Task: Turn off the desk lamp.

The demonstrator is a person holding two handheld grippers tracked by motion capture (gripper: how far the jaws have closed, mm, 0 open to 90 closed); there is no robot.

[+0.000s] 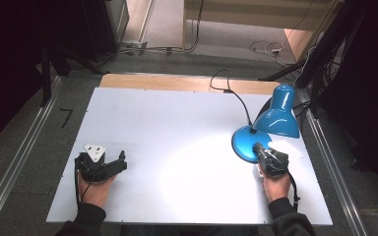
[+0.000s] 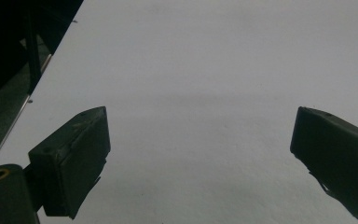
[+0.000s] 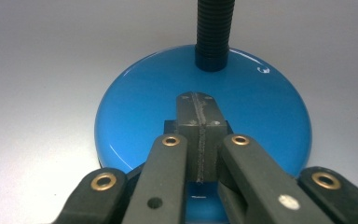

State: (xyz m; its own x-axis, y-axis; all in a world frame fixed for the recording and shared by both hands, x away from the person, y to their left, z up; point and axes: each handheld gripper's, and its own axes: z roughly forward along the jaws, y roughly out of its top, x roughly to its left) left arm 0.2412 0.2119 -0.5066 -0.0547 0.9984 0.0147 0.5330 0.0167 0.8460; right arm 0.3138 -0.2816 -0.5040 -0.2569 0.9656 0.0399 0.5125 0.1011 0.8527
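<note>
Blue lamp base (image 3: 135,116) unlabelled, right gripper (image 3: 199,100) jaws pressed together over it, left gripper (image 2: 200,154) jaws spread.

A: Left gripper (image 1: 120,162)?
B: Low at the near left, hand behind it, jaws spread wide, nothing between them.
A: Right gripper (image 3: 199,105)?
B: Near right, forearm reaching forward, jaws pressed together

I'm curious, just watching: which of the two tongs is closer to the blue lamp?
The right tongs: shut, their tips sit over the blue lamp's round base. The left tongs rest open far across the white table, at its left side.
</note>
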